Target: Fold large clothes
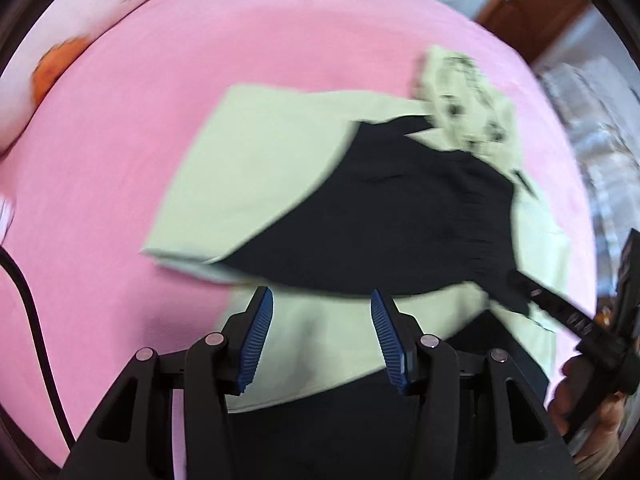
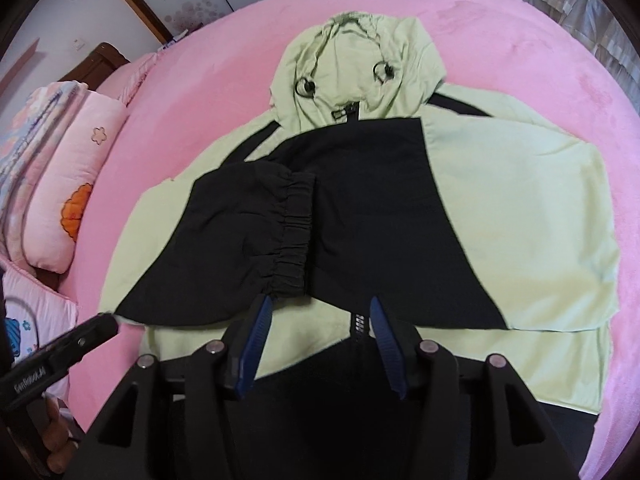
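A light green and black hooded jacket (image 2: 500, 208) lies flat on the pink bed (image 2: 520, 40), hood (image 2: 352, 68) at the far end. Both black sleeves are folded across the chest, and one elastic cuff (image 2: 294, 232) lies near the middle. My right gripper (image 2: 320, 314) hovers open over the lower front by the zipper (image 2: 358, 324), with nothing between its pads. In the blurred left wrist view the jacket (image 1: 260, 168) shows again, and my left gripper (image 1: 322, 308) stands open above its hem, gripping nothing. Each gripper appears in the other's view: left gripper (image 2: 108, 320), right gripper (image 1: 516, 280).
Pink pillows with flower prints (image 2: 80, 184) are stacked along the left side of the bed. A black cable (image 1: 36, 320) hangs at the left edge. A hand (image 1: 580, 392) holds the right gripper. A wooden door (image 1: 532, 4) and curtains stand beyond the bed.
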{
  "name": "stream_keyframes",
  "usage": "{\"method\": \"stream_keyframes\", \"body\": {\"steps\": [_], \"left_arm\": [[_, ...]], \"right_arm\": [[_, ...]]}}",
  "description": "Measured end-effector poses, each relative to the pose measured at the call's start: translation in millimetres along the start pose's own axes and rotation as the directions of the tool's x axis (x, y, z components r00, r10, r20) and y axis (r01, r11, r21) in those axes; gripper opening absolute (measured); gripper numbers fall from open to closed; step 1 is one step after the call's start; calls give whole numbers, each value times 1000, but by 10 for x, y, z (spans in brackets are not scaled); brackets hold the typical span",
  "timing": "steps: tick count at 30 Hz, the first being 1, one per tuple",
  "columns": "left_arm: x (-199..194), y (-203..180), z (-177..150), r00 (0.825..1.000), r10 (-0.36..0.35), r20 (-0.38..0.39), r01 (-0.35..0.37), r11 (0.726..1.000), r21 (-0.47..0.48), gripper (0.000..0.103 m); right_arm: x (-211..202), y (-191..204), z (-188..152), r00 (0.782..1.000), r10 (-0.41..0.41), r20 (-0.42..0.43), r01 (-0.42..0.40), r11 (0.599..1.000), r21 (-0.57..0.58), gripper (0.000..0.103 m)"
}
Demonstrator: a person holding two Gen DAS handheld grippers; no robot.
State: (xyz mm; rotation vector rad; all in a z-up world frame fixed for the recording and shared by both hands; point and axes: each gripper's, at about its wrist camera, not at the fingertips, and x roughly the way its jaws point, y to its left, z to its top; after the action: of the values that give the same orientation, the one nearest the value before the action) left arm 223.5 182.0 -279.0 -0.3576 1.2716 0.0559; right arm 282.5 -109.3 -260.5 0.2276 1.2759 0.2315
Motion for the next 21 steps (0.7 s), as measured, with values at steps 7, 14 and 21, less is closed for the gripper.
{"method": "stream_keyframes", "body": {"steps": [7, 14, 21], "left_arm": [[205, 527, -74, 999, 52, -7, -52, 993, -105, 50], [263, 694, -42, 999, 54, -6, -54, 993, -100, 50], [402, 687, 10, 998, 62, -6, -62, 990, -124, 50]], "right_arm": [[404, 96, 201, 999, 48, -22, -47, 998, 34, 52], [720, 247, 281, 997, 43, -62, -41, 999, 22, 52], [424, 670, 261, 999, 10, 53, -2, 989, -149, 25]]}}
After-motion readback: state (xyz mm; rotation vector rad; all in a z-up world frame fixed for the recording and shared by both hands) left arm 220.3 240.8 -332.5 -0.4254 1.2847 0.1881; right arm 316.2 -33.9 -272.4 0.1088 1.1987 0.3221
